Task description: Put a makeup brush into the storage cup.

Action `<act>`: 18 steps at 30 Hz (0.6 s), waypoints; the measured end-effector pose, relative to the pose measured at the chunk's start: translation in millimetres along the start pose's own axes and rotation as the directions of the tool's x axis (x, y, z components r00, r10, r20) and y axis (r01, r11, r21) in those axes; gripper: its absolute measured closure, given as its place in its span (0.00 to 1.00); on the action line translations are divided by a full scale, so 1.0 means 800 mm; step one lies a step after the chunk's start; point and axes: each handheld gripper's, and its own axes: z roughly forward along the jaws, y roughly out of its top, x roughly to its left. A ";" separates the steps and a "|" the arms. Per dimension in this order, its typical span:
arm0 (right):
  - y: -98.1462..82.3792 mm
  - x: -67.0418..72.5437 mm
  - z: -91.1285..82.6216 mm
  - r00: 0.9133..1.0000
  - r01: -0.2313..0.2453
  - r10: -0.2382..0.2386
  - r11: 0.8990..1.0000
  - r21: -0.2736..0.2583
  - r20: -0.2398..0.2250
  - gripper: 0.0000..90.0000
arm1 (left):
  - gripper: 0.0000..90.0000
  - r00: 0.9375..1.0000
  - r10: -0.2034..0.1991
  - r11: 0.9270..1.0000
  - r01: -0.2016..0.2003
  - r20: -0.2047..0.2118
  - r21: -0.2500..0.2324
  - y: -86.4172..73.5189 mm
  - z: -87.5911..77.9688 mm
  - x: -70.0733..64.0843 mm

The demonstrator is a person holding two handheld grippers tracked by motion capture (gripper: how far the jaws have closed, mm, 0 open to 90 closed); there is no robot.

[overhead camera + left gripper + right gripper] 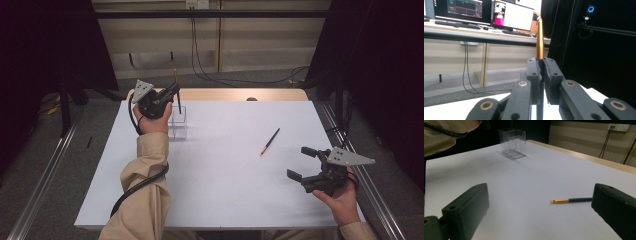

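Two pencils are in play. One gold-ended pencil (pixel 540 40) stands upright, pinched between the closed jaws of the left gripper (pixel 172 95), its tip rising above the jaw ends in the left gripper view. Just below and beside that gripper sits a clear plastic holder (pixel 178 122) on the white table (pixel 225 190). The right gripper (pixel 304 162) rests low near the table's edge, jaws spread wide with nothing between them. Ahead of its jaws, well apart from them, lies the second pencil (pixel 571 200), flat on the table.
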 end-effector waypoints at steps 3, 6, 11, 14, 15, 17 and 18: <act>0.000 0.000 0.000 1.000 0.002 -0.002 1.000 0.000 -0.002 0.01 | 0.93 1.000 0.005 1.000 -0.005 -0.005 0.000 0.000 0.000 0.002; 0.000 0.000 0.000 1.000 0.002 -0.002 1.000 -0.001 -0.001 0.01 | 0.93 1.000 0.008 1.000 -0.008 -0.008 -0.004 -0.001 0.000 0.003; 0.000 0.000 0.000 1.000 0.001 -0.001 1.000 -0.002 -0.002 0.01 | 0.93 1.000 0.005 1.000 -0.005 -0.007 -0.009 -0.004 0.003 0.005; 0.000 0.000 0.000 1.000 0.001 -0.001 1.000 -0.003 -0.002 0.01 | 0.93 1.000 0.011 1.000 -0.011 -0.010 -0.006 -0.005 0.004 0.005; 0.000 0.000 0.000 1.000 0.002 -0.002 1.000 -0.002 -0.001 0.01 | 0.93 1.000 0.011 1.000 -0.011 -0.010 -0.006 -0.006 0.005 0.005; 0.000 0.000 0.000 1.000 0.003 -0.003 1.000 0.001 0.001 0.01 | 0.93 1.000 0.014 1.000 -0.014 -0.012 -0.007 -0.007 0.007 0.006; 0.000 0.000 0.000 1.000 0.003 -0.003 1.000 0.001 0.001 0.01 | 0.93 1.000 0.015 1.000 -0.015 -0.011 -0.006 -0.008 0.007 0.006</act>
